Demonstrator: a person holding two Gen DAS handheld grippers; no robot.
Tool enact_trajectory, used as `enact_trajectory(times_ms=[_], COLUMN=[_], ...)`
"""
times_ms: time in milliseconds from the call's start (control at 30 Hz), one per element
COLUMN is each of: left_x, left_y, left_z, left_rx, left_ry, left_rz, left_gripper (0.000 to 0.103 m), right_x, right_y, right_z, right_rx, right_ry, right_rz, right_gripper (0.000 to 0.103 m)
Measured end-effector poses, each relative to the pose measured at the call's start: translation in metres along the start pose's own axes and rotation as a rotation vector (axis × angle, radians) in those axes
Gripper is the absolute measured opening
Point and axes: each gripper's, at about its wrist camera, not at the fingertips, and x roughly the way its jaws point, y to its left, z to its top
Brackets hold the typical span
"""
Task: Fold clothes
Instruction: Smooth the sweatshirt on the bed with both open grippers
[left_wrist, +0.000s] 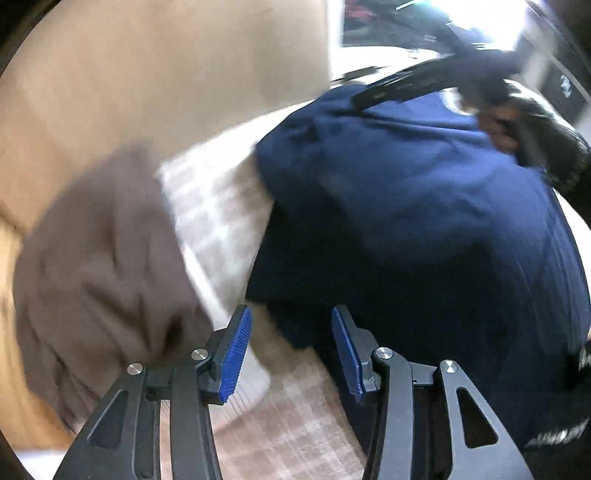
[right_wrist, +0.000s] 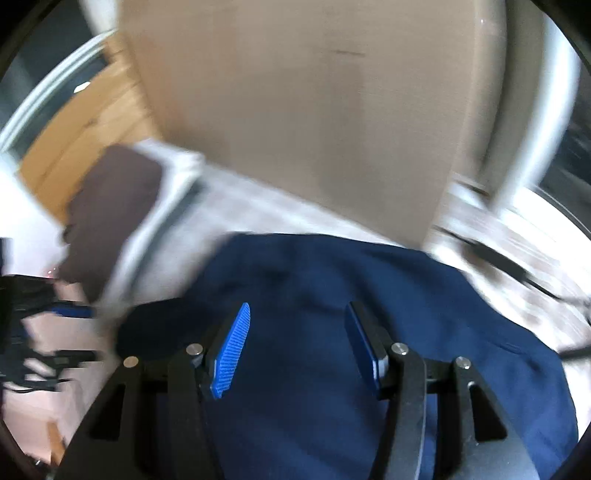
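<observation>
A bed (left_wrist: 295, 417) with a pale checked cover carries the clothes. A dark blue garment (left_wrist: 424, 229) lies spread and rumpled across it, taking up most of the near side. A brown garment (left_wrist: 107, 266), folded, lies on a white pillow (left_wrist: 218, 221) just beside the blue one. A tan headboard (right_wrist: 314, 110) stands behind the bed.

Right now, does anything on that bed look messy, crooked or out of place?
Nothing looks spilled or damaged. The navy garment lies rumpled on the checked bedcover, not yet neatly folded, while the brown garment sits as a bundle to one side. Both pictures are blurred, so fine detail is hard to judge.
</observation>
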Motion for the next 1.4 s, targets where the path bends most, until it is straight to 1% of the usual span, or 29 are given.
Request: enact_trajectory(times_ms=[67,100,133,200,233,300,367,400,433,467,567,600,667,733,767,833,900,1067,1100,1333,1400], left_x=[0.009,0.012,0.014,0.019,0.024,0.033,0.041,0.044,0.046,0.047,0.037,0.029,0.014,0.008,0.009,0.021,0.034,0.048,0.048,0.046,0.045], left_y=[0.01,0.009,0.007,0.002,0.002,0.006,0.01,0.011,0.012,0.012,0.009,0.007,0.005,0.006,0.008,0.011,0.014,0.012,0.012,0.004,0.001], left_z=[-0.01,-0.012,-0.014,-0.011,-0.008,-0.002,0.003,0.006,0.008,0.008,0.006,0.005,0.007,0.016,0.02,0.028,0.032,0.034,0.034,0.033,0.033], left_rx=[-0.105,-0.13,-0.152,-0.166,-0.178,-0.223,-0.254,-0.265,-0.285,-0.325,-0.337,-0.339,-0.316,-0.282,-0.264,-0.234,-0.209,-0.159,-0.155,-0.117,-0.104], left_ry=[-0.007,-0.014,-0.022,-0.036,-0.037,-0.041,-0.04,-0.038,-0.037,-0.038,-0.037,-0.05,-0.075,-0.081,-0.075,-0.028,0.016,0.059,0.059,0.059,0.056], left_rz=[-0.036,-0.051,-0.062,-0.046,-0.034,-0.047,-0.055,-0.058,-0.056,-0.042,-0.034,-0.031,-0.022,-0.008,-0.002,0.008,0.022,0.056,0.06,0.1,0.094], left_gripper=[0.043,0.043,0.043,0.043,0.043,0.043,0.044,0.044,0.044,0.044,0.044,0.044,0.044,0.044,0.044,0.044,0.043,0.044,0.044,0.04,0.034], right_x=[0.008,0.013,0.022,0.039,0.042,0.047,0.044,0.038,0.032,0.029,0.025,0.026,0.026,0.025,0.025,0.021,0.016,0.012,0.012,0.016,0.018], right_y=[0.019,0.028,0.037,0.053,0.054,0.054,0.042,0.035,0.028,0.021,-0.002,-0.011,-0.031,-0.045,-0.05,-0.057,-0.059,-0.059,-0.058,-0.052,-0.051], right_z=[0.004,0.006,0.008,0.012,0.01,0.01,0.014,0.012,0.01,0.007,-0.01,-0.016,-0.028,-0.035,-0.038,-0.042,-0.043,-0.043,-0.043,-0.034,-0.032], right_rx=[-0.046,-0.07,-0.095,-0.141,-0.151,-0.153,-0.118,-0.102,-0.087,-0.082,-0.077,-0.069,-0.019,0.027,0.043,0.055,0.059,0.045,0.044,0.022,0.014], right_ry=[0.03,0.046,0.066,0.102,0.109,0.103,0.071,0.053,0.037,0.032,0.048,0.056,0.076,0.078,0.075,0.062,0.056,0.047,0.044,0.045,0.051], right_rz=[0.033,0.039,0.02,-0.024,-0.062,-0.115,-0.137,-0.149,-0.164,-0.19,-0.284,-0.305,-0.299,-0.283,-0.28,-0.28,-0.265,-0.262,-0.262,-0.245,-0.248], right_gripper=[0.053,0.053,0.053,0.053,0.053,0.053,0.052,0.05,0.038,0.029,0.029,0.029,0.029,0.029,0.029,0.029,0.029,0.029,0.029,0.031,0.031])
